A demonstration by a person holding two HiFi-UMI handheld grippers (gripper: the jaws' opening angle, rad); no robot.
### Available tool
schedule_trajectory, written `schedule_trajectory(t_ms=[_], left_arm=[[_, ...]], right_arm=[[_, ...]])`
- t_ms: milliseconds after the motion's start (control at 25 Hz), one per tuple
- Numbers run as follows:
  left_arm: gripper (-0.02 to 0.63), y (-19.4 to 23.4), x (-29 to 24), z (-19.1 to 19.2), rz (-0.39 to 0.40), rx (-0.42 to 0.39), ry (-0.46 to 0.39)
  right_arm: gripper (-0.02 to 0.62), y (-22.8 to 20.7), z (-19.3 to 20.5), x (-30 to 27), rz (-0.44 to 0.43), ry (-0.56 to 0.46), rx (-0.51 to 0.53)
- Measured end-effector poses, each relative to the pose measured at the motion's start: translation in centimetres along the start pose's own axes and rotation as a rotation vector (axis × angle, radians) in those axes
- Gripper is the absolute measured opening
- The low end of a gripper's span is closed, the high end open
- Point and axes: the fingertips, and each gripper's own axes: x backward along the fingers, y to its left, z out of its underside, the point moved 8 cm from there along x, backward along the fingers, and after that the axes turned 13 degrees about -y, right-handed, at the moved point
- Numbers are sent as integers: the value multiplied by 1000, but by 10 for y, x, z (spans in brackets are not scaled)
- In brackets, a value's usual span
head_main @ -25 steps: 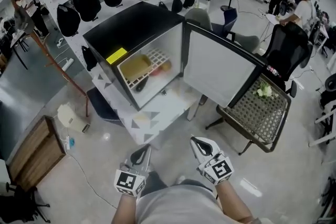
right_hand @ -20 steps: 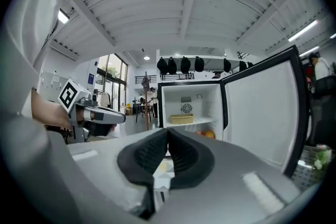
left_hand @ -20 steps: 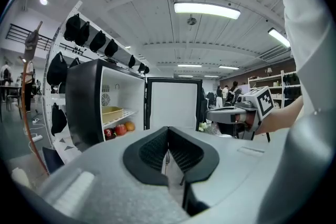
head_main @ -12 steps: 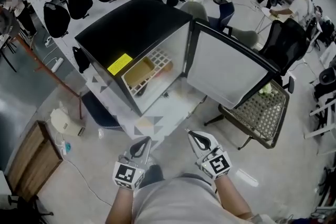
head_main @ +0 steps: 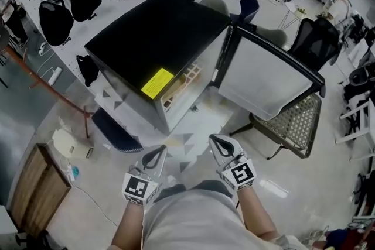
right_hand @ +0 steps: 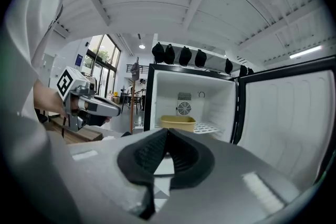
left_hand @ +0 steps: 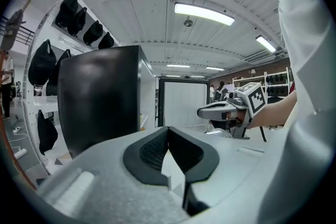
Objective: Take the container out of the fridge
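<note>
Found the left claw (head_main: 158,155) pressed together, pads meeting at the tips in the left gripper view (left_hand: 168,130), with nothing between them. Found the right claw (head_main: 217,142) likewise pressed fully together (right_hand: 167,131), pinching nothing and touching nothing. Held both claws low in front of the body, side by side and apart from each other, tips aimed toward the fridge (head_main: 158,32). Saw the right claw from the left gripper view, off to the right (left_hand: 210,111), and the left claw from the right gripper view, off to the left (right_hand: 111,108).

Located the fridge on a white desk (head_main: 196,123) printed with grey triangles, well apart from both claws. Noted its black top, a yellow label (head_main: 157,83) at the front edge, and its door (head_main: 263,76) swung wide open to the right.

Located the container (right_hand: 177,123), yellow and shallow, inside the fridge on the left part of the white wire shelf (right_hand: 211,127), below the round fan (right_hand: 184,108) in the back wall. Found no claw in contact with it.

Noted a mesh chair (head_main: 296,126) just beyond the open door, and dark bags (head_main: 55,20) hung along the wall behind the fridge.
</note>
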Motion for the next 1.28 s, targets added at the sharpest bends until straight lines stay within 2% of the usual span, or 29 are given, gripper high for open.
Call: schedule_trajectory(t_ms=[240,440,600,880,1120,1280], left_arm=[[9,35,12,5,0,9,6],[9,52,15,5,-52,18,5],[9,62,13,5,-122,21,4],[9,64,6,6,-268,27,15],[9,57,1,3,-397,23,20],[9,51,3,4,-479,23,19]], right_arm=[[3,0,3,-43,1,34,59],[3,-6,-2,-85,-76,50,139],[3,-19,-2,-114,-140,69,176],[5,-47,8,-160,-290,103,257],[25,-63,17,-197,-459,116,372],[75,-61,30,-215,-571,155,442]])
